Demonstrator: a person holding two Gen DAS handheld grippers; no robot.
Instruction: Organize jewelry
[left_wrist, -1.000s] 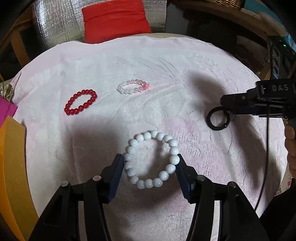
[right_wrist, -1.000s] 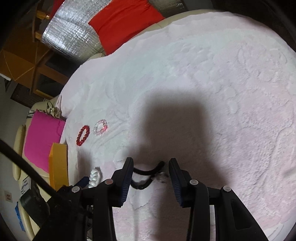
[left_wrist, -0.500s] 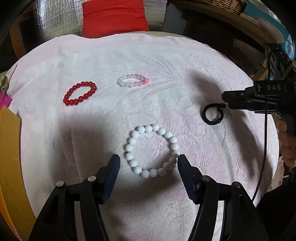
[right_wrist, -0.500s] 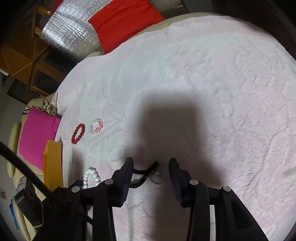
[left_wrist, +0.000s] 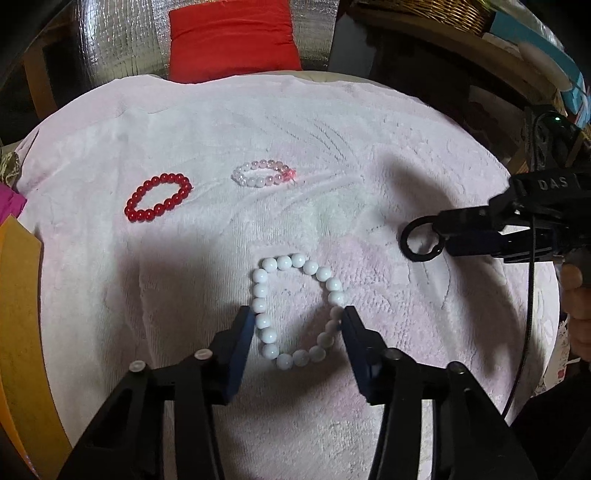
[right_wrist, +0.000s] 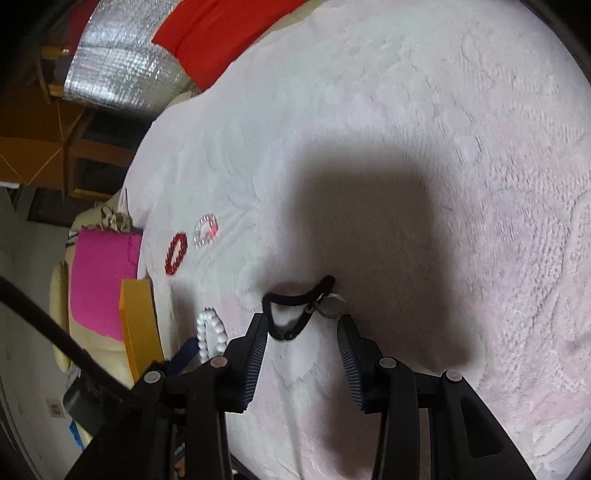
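A plush, embossed pale pink cloth (left_wrist: 184, 122) covers the table. The white beads (left_wrist: 297, 310) and red beads (left_wrist: 159, 197) look glossy and smooth, the pink beads (left_wrist: 262, 173) translucent. The black ring (left_wrist: 419, 240) is matt. Far off, crinkled silver foil (left_wrist: 118, 37) shines.

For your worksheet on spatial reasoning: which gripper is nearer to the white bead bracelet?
Left. The left gripper straddles the white bead bracelet, fingertips against its sides; the right gripper is off to the side at the black ring.

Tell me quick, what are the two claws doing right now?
Left claw: just closed onto the white bead bracelet, squeezing it.
Right claw: black loop between its tips; grip can't be told.
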